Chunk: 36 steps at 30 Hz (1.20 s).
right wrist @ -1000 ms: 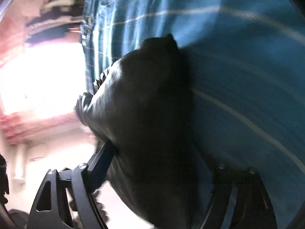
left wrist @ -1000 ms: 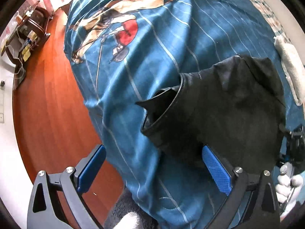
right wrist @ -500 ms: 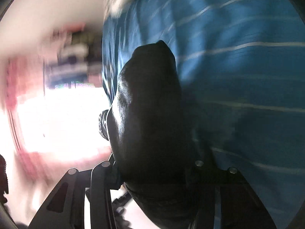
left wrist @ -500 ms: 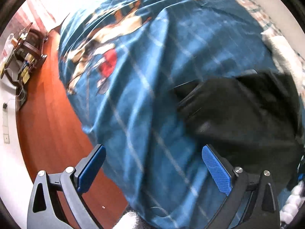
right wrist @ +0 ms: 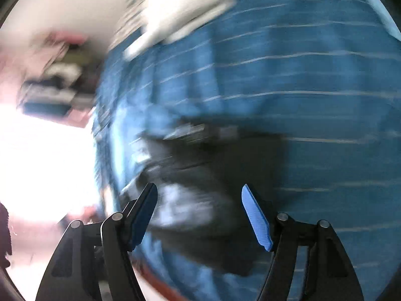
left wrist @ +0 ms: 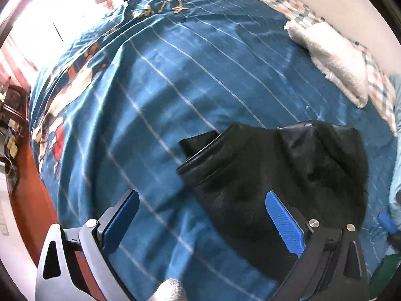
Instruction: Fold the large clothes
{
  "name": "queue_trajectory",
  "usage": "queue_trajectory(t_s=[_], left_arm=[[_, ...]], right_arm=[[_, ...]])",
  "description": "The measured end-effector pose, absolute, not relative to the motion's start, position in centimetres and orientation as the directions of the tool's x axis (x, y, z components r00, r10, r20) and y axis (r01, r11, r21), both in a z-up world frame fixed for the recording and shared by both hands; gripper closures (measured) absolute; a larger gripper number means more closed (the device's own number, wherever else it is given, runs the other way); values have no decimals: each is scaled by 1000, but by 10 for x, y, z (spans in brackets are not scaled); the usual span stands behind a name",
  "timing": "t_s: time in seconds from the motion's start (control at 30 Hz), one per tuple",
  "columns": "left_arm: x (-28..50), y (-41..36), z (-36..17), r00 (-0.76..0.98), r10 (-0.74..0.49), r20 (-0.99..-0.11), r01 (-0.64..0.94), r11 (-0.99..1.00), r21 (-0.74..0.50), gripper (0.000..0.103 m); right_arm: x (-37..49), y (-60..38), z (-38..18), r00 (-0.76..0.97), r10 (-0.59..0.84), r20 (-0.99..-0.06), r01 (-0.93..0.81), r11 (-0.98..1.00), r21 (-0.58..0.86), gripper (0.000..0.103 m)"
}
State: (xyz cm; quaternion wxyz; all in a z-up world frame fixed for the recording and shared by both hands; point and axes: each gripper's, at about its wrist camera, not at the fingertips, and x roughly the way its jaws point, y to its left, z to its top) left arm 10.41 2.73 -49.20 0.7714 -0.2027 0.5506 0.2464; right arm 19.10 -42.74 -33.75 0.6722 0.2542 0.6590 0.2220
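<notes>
We see the black garment [left wrist: 275, 175] lying bunched on the blue striped bedspread [left wrist: 175, 87], clear of both tools. Our left gripper [left wrist: 200, 220] hangs above it, fingers wide apart, nothing between them; the garment's edge lies under the right-hand pad [left wrist: 284, 223]. Our right gripper [right wrist: 199, 215], in a blurred view, has just been opening; its fingers stand apart above the garment [right wrist: 213, 175], empty. A white towel [left wrist: 333, 60] lies well apart.

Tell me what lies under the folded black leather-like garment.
The black garment rests on the blue striped bedspread, which shows all around it. Whatever is directly beneath the garment is covered.
</notes>
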Motion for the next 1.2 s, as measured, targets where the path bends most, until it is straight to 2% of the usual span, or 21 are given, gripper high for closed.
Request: queue_trajectory(t_s=[0.03, 0.07, 0.2, 0.27, 0.33, 0.43, 0.5, 0.53, 0.57, 0.63, 0.73, 0.8, 0.83, 0.87, 0.93, 1.03, 1.07, 1.2], left_arm=[[108, 28, -497, 263, 165, -950, -602, 798, -28, 0], [111, 29, -502, 251, 173, -952, -600, 800, -13, 0], [110, 37, -524, 188, 186, -964, -597, 801, 38, 0], [104, 42, -528, 181, 174, -968, -606, 795, 30, 0], [95, 47, -526, 173, 168, -971, -620, 785, 25, 0], [79, 54, -515, 193, 134, -972, -665, 746, -29, 0], [71, 61, -508, 248, 63, -967, -704, 697, -136, 0], [69, 64, -507, 275, 29, -961, -714, 675, -184, 0], [70, 67, -509, 298, -7, -955, -722, 653, -230, 0], [79, 69, -518, 310, -40, -950, -735, 624, -266, 0], [100, 69, -538, 325, -86, -942, -744, 591, -311, 1], [115, 70, -547, 332, -81, -940, -746, 588, -314, 16], [119, 69, -548, 343, -82, -936, -739, 591, -323, 39], [123, 68, -548, 352, -80, -933, -732, 597, -328, 51], [122, 68, -546, 378, -86, -922, -715, 605, -350, 65], [116, 68, -543, 401, -92, -912, -692, 621, -367, 68], [113, 71, -543, 404, -100, -909, -690, 619, -375, 68], [110, 80, -548, 412, -151, -898, -677, 609, -413, 68]], right_arm=[[195, -410, -345, 7, 644, -765, 18, 765, 644, 50], [206, -392, -354, -8, 646, -764, 10, 764, 646, 57], [245, -359, -419, -35, 512, -858, 37, 859, 511, 65], [254, -345, -430, -28, 470, -882, 13, 883, 470, 73], [256, -339, -426, -40, 437, -899, -4, 899, 437, 73], [257, -349, -413, -71, 495, -866, 21, 869, 495, 70], [243, -369, -402, -61, 604, -795, 59, 797, 601, 66], [238, -378, -397, -41, 630, -775, 72, 776, 627, 59], [231, -394, -389, -9, 653, -757, 84, 755, 650, 46], [213, -424, -378, 26, 644, -765, 105, 759, 642, 29], [184, -469, -378, 32, 637, -770, 158, 757, 633, 28], [162, -492, -398, 19, 656, -754, 231, 731, 642, 28], [153, -500, -411, 9, 677, -736, 260, 709, 655, 28], [147, -504, -426, -3, 697, -717, 291, 687, 666, 28], [140, -502, -454, -4, 754, -657, 334, 620, 710, 28], [138, -489, -486, 0, 829, -559, 350, 524, 777, 28], [139, -481, -493, -1, 848, -530, 342, 499, 797, 23], [154, -455, -520, 19, 868, -495, 325, 463, 825, 20]])
